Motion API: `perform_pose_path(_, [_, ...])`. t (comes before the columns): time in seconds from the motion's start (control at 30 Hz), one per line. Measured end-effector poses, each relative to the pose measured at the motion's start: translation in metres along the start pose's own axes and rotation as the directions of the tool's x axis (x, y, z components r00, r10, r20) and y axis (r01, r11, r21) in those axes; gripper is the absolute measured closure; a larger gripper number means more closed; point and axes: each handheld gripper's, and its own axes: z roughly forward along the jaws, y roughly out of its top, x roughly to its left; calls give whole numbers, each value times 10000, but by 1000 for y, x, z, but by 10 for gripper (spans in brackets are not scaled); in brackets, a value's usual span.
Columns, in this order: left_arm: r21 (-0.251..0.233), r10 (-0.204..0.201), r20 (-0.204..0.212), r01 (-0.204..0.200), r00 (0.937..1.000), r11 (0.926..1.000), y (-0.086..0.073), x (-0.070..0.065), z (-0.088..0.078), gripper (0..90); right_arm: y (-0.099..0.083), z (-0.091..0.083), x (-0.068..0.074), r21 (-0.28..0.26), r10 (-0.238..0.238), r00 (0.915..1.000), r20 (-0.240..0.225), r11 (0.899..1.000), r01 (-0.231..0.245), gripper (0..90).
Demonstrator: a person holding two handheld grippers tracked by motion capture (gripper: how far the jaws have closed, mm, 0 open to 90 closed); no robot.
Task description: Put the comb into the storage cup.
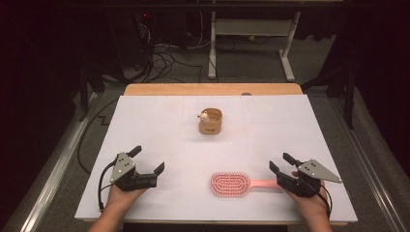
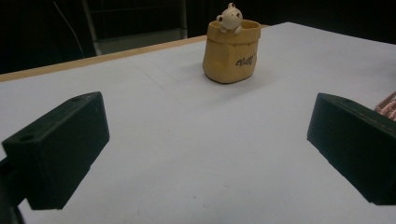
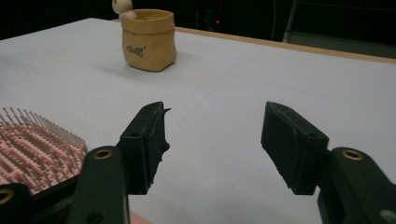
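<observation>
A pink hairbrush [image 1: 231, 184] lies bristles up near the table's front edge, its handle pointing right toward my right gripper [image 1: 279, 161]. That gripper rests at the handle's end, jaws apart with nothing between them; in the right gripper view [image 3: 215, 126] the brush head [image 3: 32, 144] lies left of its left jaw. My left gripper [image 1: 149, 158] sits at the front left, open wide and empty [image 2: 205, 140]. A tan pouch-shaped pot [image 1: 211, 121] with a small bear figure on its rim stands mid-table, farther back [image 2: 231, 49] [image 3: 148, 39]. The brush's edge [image 2: 386, 105] peeks past the left gripper's right jaw.
A white sheet [image 1: 159, 130] covers the table, with a wooden strip [image 1: 212, 89] showing at the far edge. Beyond it are dark floor, loose cables [image 1: 164, 60] and a white desk frame [image 1: 251, 29]. Metal rails run along both sides of the table.
</observation>
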Motion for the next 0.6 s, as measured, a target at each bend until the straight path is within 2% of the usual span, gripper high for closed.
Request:
perform_pose_path(0.23, [-29,60,22,-60,10000,10000,0,0,0,0,3,1,4,254,172,9991,-381,9995,-163,523])
perform_pose_path(0.27, [3,46,37,-46,10000,10000,-1,0,1,0,4,0,6,208,172,9982,-568,9997,-160,598])
perform_pose_path(0.3, [3,46,37,-46,10000,10000,-1,0,1,0,4,0,6,208,172,9982,-568,9997,-160,598])
perform_pose_path(0.33, [25,29,72,-29,10000,10000,-1,0,1,0,6,1,7,221,227,9954,-930,9995,-208,668])
perform_pose_path(0.37, [25,29,72,-29,10000,10000,-1,0,1,0,6,1,7,221,227,9954,-930,9995,-208,668])
perform_pose_path(0.4, [40,32,88,-33,10000,10000,-1,0,1,0,7,1,9,279,259,9931,-1146,9993,-229,729])
perform_pose_path(0.5, [35,50,141,-50,9999,10000,-1,-1,2,0,8,3,15,300,220,9883,-1509,9994,-177,836])
perform_pose_path(0.6, [39,75,184,-75,9998,10000,-1,-1,2,0,11,5,22,330,107,9821,-1883,9994,-45,900])
